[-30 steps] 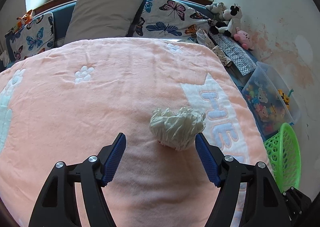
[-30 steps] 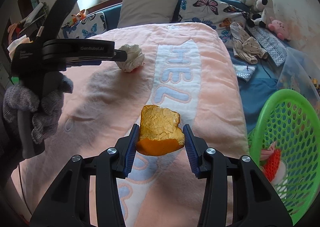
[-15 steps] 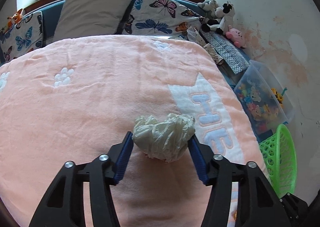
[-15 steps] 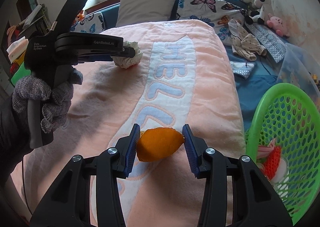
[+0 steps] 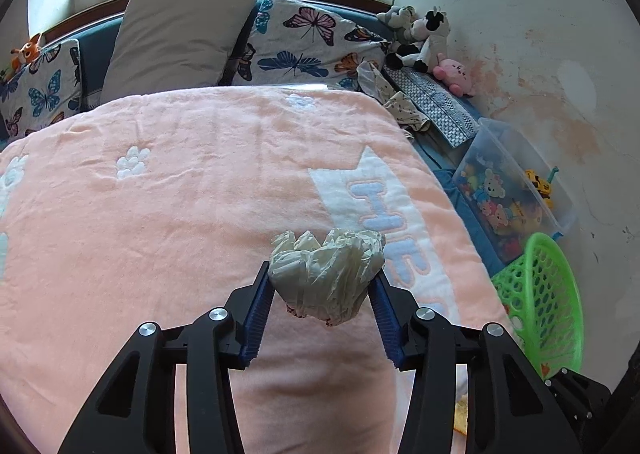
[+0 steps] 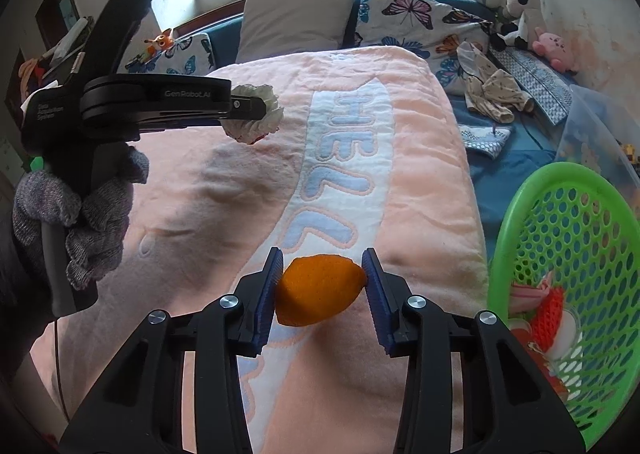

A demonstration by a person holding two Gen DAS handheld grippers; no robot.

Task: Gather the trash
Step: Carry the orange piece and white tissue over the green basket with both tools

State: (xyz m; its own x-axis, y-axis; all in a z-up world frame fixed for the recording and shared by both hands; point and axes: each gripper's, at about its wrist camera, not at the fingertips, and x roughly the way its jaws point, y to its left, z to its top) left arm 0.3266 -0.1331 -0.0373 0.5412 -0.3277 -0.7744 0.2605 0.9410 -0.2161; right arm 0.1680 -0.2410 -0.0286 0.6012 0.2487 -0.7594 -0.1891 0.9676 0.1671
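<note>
1. Left wrist view: the left gripper (image 5: 322, 288) has a crumpled wad of pale paper (image 5: 326, 276) between its blue pads (image 5: 258, 316). The jaws are closing, and both pads already press on the sides of the wad.
2. The wad hangs above the pink blanket (image 5: 160, 222) on the bed; it appears clear of the cloth.
3. Beyond the blanket lie a plain pillow (image 5: 176, 30) and a butterfly-print pillow (image 5: 308, 46). Stuffed toys (image 5: 424, 42) sit in the corner by the stained wall.
4. Beside the bed on the right stand a clear plastic box of toys (image 5: 512, 198) and, nearer, a green basket (image 5: 536, 294).
5. Right wrist view: the right gripper (image 6: 322, 286) is clenched on a piece of orange peel (image 6: 320, 290), a pad against each end, held over the blanket near the white strip with blue letters (image 6: 340, 162).
6. The green basket (image 6: 560, 254) stands just off the right edge of the bed. It already holds some scraps, among them a red net (image 6: 548, 310) and something pink and white.
7. On the left, a hand in a grey knit glove (image 6: 80, 214) holds the handle of the left gripper (image 6: 256, 114), seen side-on, with the white wad (image 6: 256, 118) at its tip above the blanket.
8. Loose clothes (image 6: 492, 90) lie on the blue sheet to the right of the blanket.
</note>
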